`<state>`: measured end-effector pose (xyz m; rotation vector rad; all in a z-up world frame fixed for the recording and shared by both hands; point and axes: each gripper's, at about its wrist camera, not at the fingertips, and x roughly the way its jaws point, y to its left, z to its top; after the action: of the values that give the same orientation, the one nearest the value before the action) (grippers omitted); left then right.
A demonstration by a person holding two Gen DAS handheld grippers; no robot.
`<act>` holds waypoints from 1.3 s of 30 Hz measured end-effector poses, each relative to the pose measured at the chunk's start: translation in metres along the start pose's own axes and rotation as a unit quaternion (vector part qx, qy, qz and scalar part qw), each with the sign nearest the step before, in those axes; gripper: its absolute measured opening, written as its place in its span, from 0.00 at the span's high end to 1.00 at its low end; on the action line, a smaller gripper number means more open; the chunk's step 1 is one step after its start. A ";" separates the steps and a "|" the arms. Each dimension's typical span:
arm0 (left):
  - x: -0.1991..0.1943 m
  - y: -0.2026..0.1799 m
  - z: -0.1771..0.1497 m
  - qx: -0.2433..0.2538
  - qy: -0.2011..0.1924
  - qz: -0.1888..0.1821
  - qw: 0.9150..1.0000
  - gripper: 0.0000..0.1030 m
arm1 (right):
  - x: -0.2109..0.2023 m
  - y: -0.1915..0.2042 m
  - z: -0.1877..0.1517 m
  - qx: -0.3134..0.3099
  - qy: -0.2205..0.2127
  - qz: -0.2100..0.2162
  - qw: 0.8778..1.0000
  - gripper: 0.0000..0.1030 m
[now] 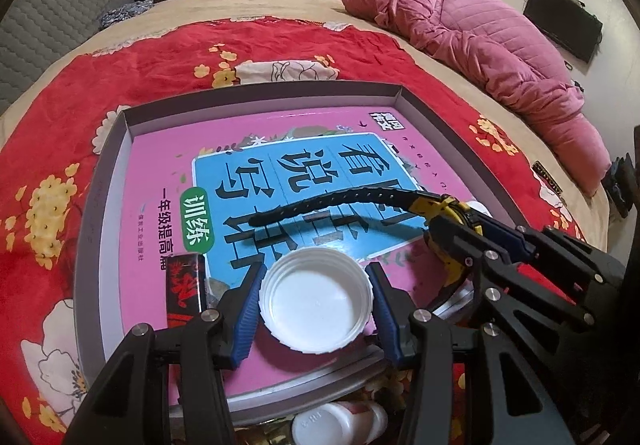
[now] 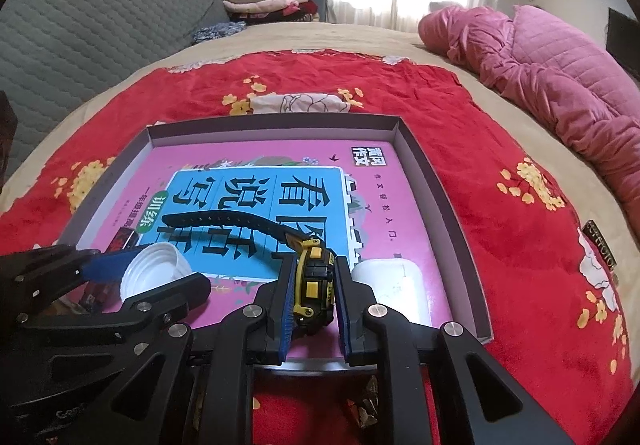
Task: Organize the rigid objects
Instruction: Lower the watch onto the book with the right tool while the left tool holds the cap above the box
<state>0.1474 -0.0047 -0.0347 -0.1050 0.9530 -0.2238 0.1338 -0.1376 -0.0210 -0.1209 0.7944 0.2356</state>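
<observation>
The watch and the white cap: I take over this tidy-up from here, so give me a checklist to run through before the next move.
1. Left gripper closed on the white cap: ok.
2. Right gripper around the watch body: ok; whether its pads press cannot be told.
3. Both items over the box, above the pink book: ok.
4. Watch strap free of the cap: ok.
5. White case clear of the right gripper's outer finger: not ok, it looks very close.
</observation>
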 end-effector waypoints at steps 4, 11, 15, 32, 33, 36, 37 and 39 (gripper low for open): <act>-0.001 0.002 0.000 -0.005 0.001 -0.007 1.000 0.51 | -0.001 -0.003 0.001 0.007 0.000 0.007 1.000 0.79; -0.001 -0.001 -0.003 0.022 -0.001 0.002 1.000 0.51 | -0.002 -0.007 0.001 0.014 0.001 0.018 1.000 0.78; -0.002 -0.003 -0.004 0.028 -0.001 0.005 1.000 0.51 | -0.003 -0.007 0.002 0.011 -0.001 0.018 1.000 0.77; -0.003 -0.001 -0.005 0.026 -0.010 0.011 1.000 0.51 | -0.018 -0.008 0.003 0.001 -0.019 0.020 1.000 0.66; -0.003 0.000 -0.005 0.025 -0.010 0.011 1.000 0.51 | -0.018 -0.009 0.003 0.001 -0.018 0.019 1.000 0.66; -0.003 0.000 -0.005 0.024 -0.012 0.010 1.000 0.51 | -0.022 -0.013 0.001 0.000 -0.025 0.013 1.000 0.66; -0.003 0.001 -0.006 0.022 -0.012 0.009 1.000 0.51 | -0.024 -0.013 0.000 -0.004 -0.028 0.008 1.000 0.65; -0.004 0.002 -0.006 0.019 -0.013 0.008 1.000 0.51 | -0.026 -0.016 -0.001 -0.004 -0.029 0.005 1.000 0.62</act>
<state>0.1410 -0.0019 -0.0355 -0.0647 0.9237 -0.2261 0.1198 -0.1572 -0.0031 -0.1183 0.7363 0.2502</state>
